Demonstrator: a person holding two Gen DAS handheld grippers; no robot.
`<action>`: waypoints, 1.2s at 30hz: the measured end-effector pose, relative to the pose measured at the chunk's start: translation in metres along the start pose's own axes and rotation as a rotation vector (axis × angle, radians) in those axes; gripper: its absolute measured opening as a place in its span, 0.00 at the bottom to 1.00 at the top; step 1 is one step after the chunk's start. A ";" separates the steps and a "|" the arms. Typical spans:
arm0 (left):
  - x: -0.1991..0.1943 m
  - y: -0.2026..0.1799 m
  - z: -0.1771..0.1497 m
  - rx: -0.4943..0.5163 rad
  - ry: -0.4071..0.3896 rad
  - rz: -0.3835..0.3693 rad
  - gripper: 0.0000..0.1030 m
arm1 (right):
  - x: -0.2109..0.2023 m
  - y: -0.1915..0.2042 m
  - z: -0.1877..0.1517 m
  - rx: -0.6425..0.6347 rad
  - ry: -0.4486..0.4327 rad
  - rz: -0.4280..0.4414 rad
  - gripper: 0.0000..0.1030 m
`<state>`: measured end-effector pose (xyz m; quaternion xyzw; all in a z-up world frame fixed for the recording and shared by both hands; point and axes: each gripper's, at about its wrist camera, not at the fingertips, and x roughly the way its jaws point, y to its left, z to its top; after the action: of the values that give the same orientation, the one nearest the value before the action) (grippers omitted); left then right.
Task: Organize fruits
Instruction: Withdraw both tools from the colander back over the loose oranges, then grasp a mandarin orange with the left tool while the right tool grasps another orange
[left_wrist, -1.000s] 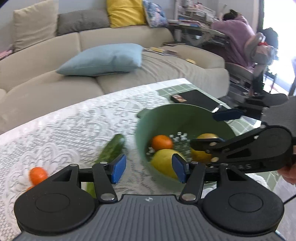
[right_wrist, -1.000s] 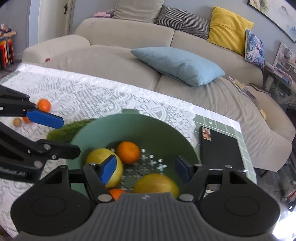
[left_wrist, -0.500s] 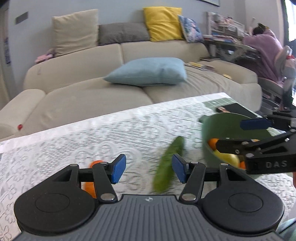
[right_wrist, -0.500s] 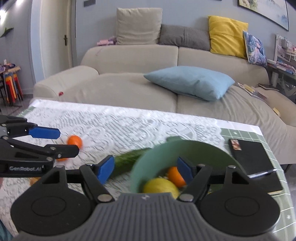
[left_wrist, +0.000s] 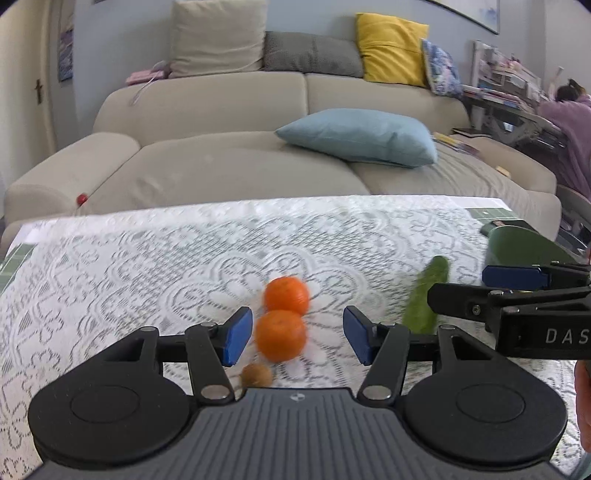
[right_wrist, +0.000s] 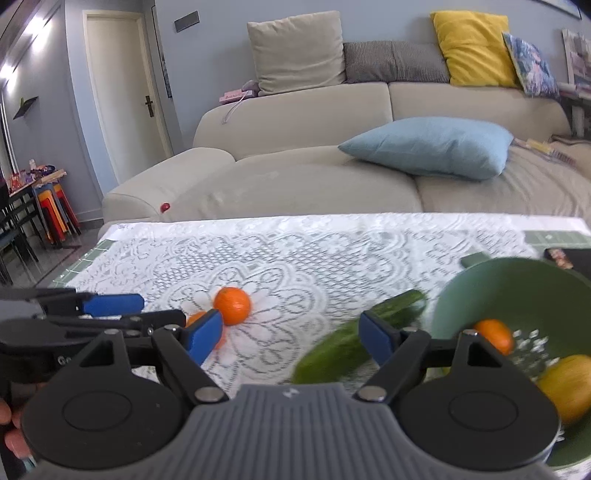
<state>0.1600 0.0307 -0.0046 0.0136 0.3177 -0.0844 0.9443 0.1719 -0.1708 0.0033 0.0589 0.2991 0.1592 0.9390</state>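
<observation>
Fruit, sorted: one orange (right_wrist: 494, 335) and a yellow fruit (right_wrist: 567, 386), lemon-like, lie inside the green bowl (right_wrist: 517, 280) at the right end of the desk (left_wrist: 147, 266). More may sit below the rim, hidden by the right tongs' body.

Fruit, unsorted: two oranges on the lace cloth near the middle of the desk, the near orange (left_wrist: 280, 335) and the far orange (left_wrist: 287, 294), touching or nearly so in the left wrist view. A small brown fruit (left_wrist: 256, 374), kind uncertain, lies just in front of them beside the tool body.

Cucumber (right_wrist: 354, 339): lies slantwise on the cloth between the oranges and the bowl, its far end near the bowl's wall. Not in the bowl.

Judgement of progress: partly done; at least three loose fruits remain to go in, and whether the cucumber belongs with them is unclear.

Left tongs (left_wrist: 298, 334): jaws about half apart, holding nothing. The near orange sits in the gap between the blue pads but is not pressed by either. Pointed down at a slant toward the oranges.

Right tongs (right_wrist: 290, 334): jaws wide, having just been opening, empty. The cucumber's near part shows by the right-hand pad, untouched as far as can be seen. Tilted downward over the cloth, alongside the left tongs.
</observation>
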 end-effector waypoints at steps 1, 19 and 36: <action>0.001 0.006 -0.002 -0.014 0.003 -0.002 0.65 | 0.004 0.004 -0.001 -0.004 0.000 -0.006 0.76; 0.031 0.039 -0.025 -0.099 0.032 -0.050 0.65 | 0.052 0.014 -0.024 -0.082 0.024 -0.060 0.55; 0.070 0.023 -0.017 0.012 0.118 -0.090 0.63 | 0.053 0.018 -0.027 -0.137 0.009 -0.078 0.55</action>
<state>0.2083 0.0440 -0.0605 0.0098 0.3727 -0.1276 0.9191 0.1930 -0.1358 -0.0437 -0.0179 0.2938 0.1426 0.9450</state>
